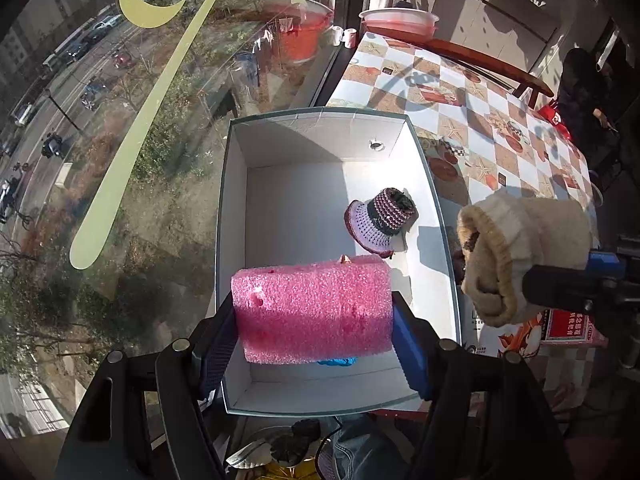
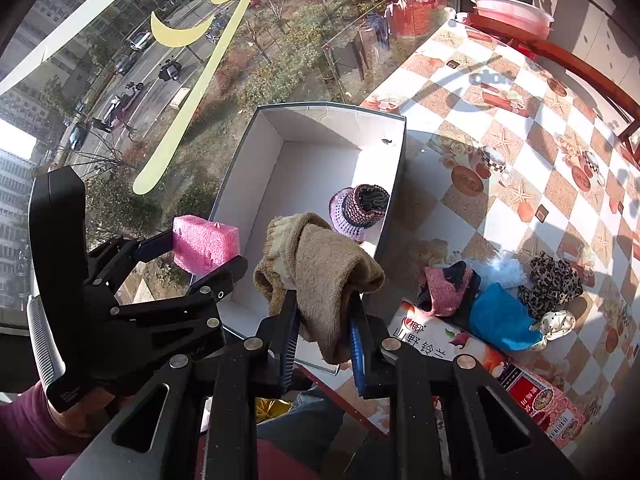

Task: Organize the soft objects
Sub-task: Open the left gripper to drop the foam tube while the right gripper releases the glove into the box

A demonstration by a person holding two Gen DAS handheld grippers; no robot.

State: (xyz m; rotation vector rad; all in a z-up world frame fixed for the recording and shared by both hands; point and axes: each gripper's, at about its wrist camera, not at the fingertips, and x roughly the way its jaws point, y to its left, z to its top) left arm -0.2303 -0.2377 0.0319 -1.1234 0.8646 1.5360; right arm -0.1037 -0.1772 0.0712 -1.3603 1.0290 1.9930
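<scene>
Left wrist view: left gripper (image 1: pixel 314 328) clamps a pink foam block (image 1: pixel 312 310) over the white cardboard box (image 1: pixel 236 208); right gripper (image 2: pixel 324 332) pinches a beige knitted sock (image 2: pixel 320 276) at the box's near edge.

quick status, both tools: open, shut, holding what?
Left tool: closed on the pink foam block.
Right tool: closed on the beige knit sock.

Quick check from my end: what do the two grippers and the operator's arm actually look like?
Both grippers, left gripper and right gripper, are black angular frames with silver rivets and blue ribbed pads on the fingers. The left has a ribbed grey handle edge. The hand wears a magenta sleeve.
</scene>
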